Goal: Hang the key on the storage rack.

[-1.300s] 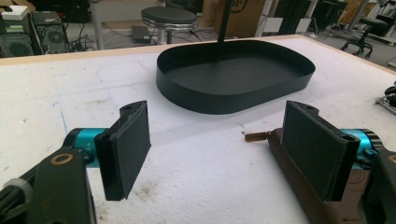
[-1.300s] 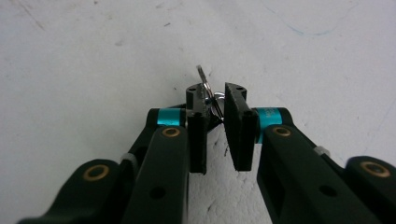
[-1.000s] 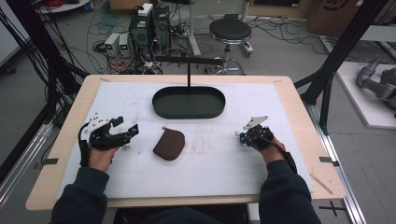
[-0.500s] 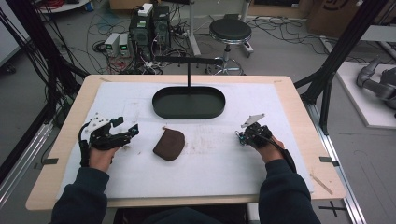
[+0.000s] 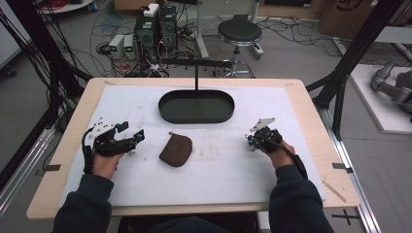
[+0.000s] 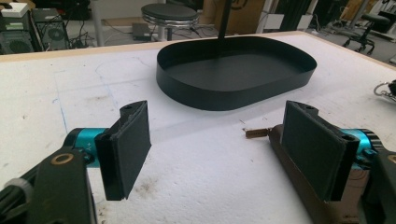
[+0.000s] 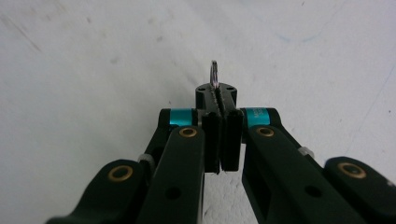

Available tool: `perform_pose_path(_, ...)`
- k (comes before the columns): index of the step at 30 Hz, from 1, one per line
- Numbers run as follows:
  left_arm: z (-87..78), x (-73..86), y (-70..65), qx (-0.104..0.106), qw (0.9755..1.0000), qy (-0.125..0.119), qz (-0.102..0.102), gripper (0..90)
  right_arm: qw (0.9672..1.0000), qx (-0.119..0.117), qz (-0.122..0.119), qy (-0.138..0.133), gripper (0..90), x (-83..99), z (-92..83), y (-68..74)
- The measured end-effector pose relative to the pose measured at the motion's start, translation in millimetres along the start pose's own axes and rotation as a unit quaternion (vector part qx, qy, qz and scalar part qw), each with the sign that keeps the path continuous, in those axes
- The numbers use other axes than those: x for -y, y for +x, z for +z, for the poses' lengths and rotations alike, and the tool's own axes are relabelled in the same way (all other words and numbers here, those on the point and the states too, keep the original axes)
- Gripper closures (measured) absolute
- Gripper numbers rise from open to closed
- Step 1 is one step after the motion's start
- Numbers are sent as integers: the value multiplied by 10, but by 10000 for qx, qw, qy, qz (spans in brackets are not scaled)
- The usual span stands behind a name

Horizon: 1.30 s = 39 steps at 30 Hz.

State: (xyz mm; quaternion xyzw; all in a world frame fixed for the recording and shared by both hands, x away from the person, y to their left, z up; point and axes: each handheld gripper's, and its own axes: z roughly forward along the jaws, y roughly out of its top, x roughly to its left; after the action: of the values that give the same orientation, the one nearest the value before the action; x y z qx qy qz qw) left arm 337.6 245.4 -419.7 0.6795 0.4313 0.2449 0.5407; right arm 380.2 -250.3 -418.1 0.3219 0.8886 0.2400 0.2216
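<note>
Right gripper, lower centre of its own view, jaws clamped on a metal key ring. Left gripper jaws apart, beside the brown pouch at centre of the worktop. Step looks like: ring picked up; next, probably carry it to the pouch or black tray.

A white sheet covers the worktop; a black tray lies toward its far edge, a brown pouch mid-worktop.
</note>
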Motion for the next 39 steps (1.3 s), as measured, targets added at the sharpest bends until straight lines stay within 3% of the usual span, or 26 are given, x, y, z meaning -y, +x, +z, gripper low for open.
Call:
perform_pose_path(9,7,3,9,-16,10000,8,5,244,9971,-202,202,-710,900,-114,-165,-93)
perform_pose_path(12,10,4,11,-23,10000,10,-7,245,9938,-182,204,-1080,900,-333,-231,-153)
perform_pose_path(17,12,5,9,-5,10000,14,-2,245,9898,-235,113,-1397,900,-602,-257,-234)
perform_pose_path(18,13,5,8,7,10000,17,-2,245,9885,-278,53,-1487,900,-750,-254,-294)
perform_pose_path(21,10,4,7,9,10000,3,1,245,9866,-353,-4,-1593,900,-892,-225,-365)
perform_pose_path(22,8,4,8,2,10000,2,11,245,9843,-410,-69,-1717,900,-1018,-181,-443)
perform_pose_path(23,9,5,6,12,10000,2,-5,245,9843,-410,-69,-1717,900,-1018,-181,-443)
perform_pose_path(25,10,4,6,15,10000,6,11,245,9809,-479,-30,-1885,900,-1176,-106,-550)
perform_pose_path(27,11,4,3,33,10000,10,9,245,9813,-474,-2,-1868,900,-1243,-72,-599)
perform_pose_path(28,10,4,1,40,10000,-4,5,245,9782,-491,91,-2013,900,-1314,-18,-668)
perform_pose_path(32,10,5,5,50,10000,7,7,245,9761,-479,148,-2113,900,-1399,41,-767)
perform_pose_path(33,9,6,5,50,10000,0,5,245,9742,-468,145,-2202,900,-1419,52,-788)
perform_pose_path(34,6,6,7,48,10000,12,8,245,9700,-489,218,-2373,900,-1442,60,-831)
perform_pose_path(35,7,9,8,59,10000,8,-3,245,9700,-489,218,-2373,900,-1442,60,-831)
perform_pose_path(37,4,9,13,56,10000,7,-2,245,9664,-543,310,-2494,900,-1447,80,-872)
perform_pose_path(39,2,8,11,57,10000,0,-14,245,9659,-538,313,-2513,900,-1458,110,-895)
